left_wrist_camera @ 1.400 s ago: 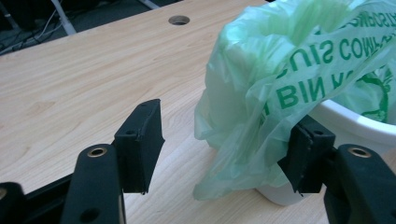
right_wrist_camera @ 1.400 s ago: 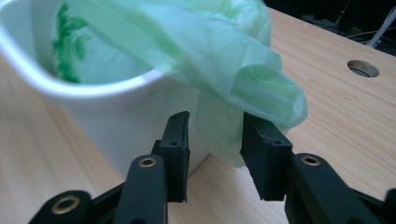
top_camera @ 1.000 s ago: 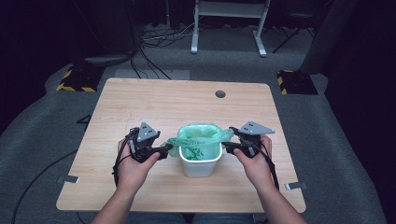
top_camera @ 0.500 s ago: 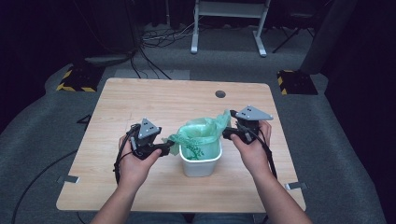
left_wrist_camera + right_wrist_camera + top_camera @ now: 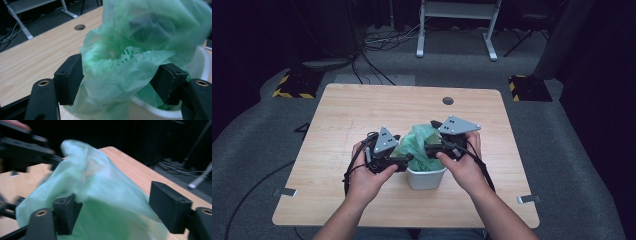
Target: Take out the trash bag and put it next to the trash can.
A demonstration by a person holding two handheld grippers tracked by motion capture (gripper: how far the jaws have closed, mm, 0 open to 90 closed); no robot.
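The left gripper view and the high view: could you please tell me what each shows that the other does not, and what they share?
Left gripper view: dark green print on the green bag and folds of film lying between the left tongs, whose jaws stand apart.

High view: both hands, the right tongs, the whole table and the floor.

Both: bag, white bin, round table hole.

green bag point(image 5: 422, 147) bulging between both tongs, table point(image 5: 337, 120) around open

Both forearms enter from the bottom edge of the high view, converging. Left hand point(image 5: 364, 175) grips the left gripper point(image 5: 404, 159), jaws spread wide, pointing right. Right hand point(image 5: 464, 167) grips the right gripper point(image 5: 428, 148), jaws also parted, pointing left. Grippers close together, facing each other.
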